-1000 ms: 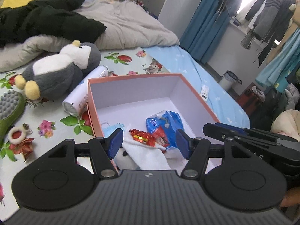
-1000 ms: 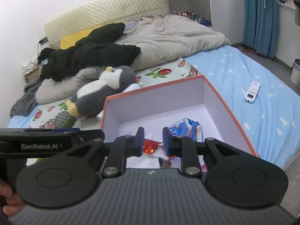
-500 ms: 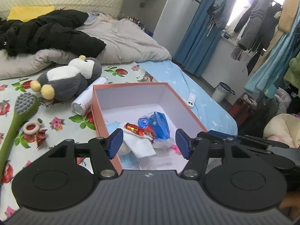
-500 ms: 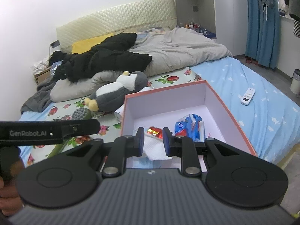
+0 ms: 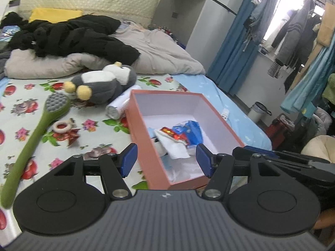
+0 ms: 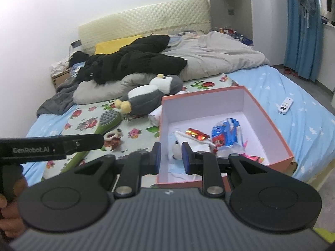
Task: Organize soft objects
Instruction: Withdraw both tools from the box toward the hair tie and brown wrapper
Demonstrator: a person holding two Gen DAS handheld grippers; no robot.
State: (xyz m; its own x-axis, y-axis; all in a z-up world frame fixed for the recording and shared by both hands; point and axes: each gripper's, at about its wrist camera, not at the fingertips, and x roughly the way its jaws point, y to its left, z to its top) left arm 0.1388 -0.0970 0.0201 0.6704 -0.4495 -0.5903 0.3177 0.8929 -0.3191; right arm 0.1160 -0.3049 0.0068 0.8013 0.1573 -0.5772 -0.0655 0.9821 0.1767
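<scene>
An orange box (image 5: 146,138) (image 6: 270,117) with a white inside sits on the bed and holds a white cloth (image 5: 173,146), a red wrapper (image 6: 196,133) and a blue toy packet (image 5: 193,132) (image 6: 227,130). A grey and white plush penguin (image 5: 100,83) (image 6: 150,96) lies on the flowered sheet behind the box. My left gripper (image 5: 165,160) is open and empty, above the box's near left corner. My right gripper (image 6: 171,156) is open by a narrow gap and empty, above the box's near edge.
A green long-handled brush (image 5: 35,131) (image 6: 106,121), a small ring toy (image 5: 62,125) and a white spray can (image 5: 119,106) lie left of the box. Black clothes (image 5: 73,35) and a grey duvet (image 6: 215,56) are piled behind. A white remote (image 6: 285,105) lies on the blue sheet.
Both grippers have drawn back and up from the box, so more of the bed shows. The right gripper's jaws have opened slightly. The box's contents have not moved.
</scene>
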